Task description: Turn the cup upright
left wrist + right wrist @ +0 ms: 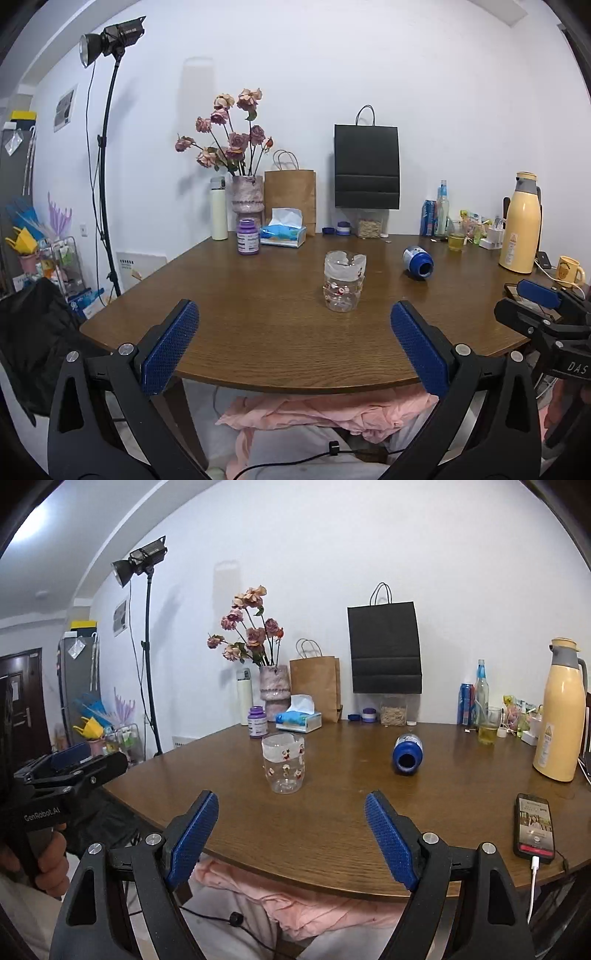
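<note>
Blue cup [407, 754] on its side mid-table [332, 830], toward right edge, mouth facing near edge. Left gripper [293, 345] and right gripper [291, 836] both jaws apart, empty, at near edge.

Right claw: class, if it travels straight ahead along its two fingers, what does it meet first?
Probably the bare table top first, since the open right claw sits back at the near edge. Beyond that, the clear cup lies slightly left of the line and the blue cup right; depth is unclear.

Clear cup [283, 764] upright on table [332, 812]; right gripper [291, 834] spread wide.
</note>
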The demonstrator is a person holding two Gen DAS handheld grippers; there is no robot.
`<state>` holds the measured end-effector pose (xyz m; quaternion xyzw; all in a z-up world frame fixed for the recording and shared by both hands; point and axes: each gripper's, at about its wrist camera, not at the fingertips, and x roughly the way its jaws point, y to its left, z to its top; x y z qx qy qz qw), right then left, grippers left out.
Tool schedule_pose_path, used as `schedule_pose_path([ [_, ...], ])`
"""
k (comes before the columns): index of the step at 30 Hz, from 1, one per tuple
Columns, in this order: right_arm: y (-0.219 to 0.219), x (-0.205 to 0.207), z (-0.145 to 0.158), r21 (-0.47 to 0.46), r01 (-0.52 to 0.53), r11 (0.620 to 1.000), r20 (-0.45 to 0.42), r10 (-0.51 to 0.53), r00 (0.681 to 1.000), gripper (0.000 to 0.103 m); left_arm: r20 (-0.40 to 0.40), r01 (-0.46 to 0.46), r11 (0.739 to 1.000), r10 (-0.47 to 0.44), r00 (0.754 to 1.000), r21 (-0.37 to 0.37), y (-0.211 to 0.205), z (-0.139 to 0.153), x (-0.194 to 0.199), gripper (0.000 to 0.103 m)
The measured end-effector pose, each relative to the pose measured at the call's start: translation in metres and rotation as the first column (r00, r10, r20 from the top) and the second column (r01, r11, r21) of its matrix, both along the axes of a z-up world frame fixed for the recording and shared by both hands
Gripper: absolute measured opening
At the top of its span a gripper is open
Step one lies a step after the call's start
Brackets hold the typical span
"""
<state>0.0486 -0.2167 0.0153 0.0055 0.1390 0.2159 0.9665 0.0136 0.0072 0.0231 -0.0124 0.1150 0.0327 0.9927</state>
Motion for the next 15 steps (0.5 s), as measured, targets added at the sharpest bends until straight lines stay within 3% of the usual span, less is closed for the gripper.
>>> schedule_pose_path([
  [15,-0.0012,0.0005,0.0022,-0.008,-0.002,1.000,0.001,0.002,1.000,0.086,0.014,-0.016,1.000,0.016,1.000,0.005,-0.0010,0.0048,-0.0023,0.103],
])
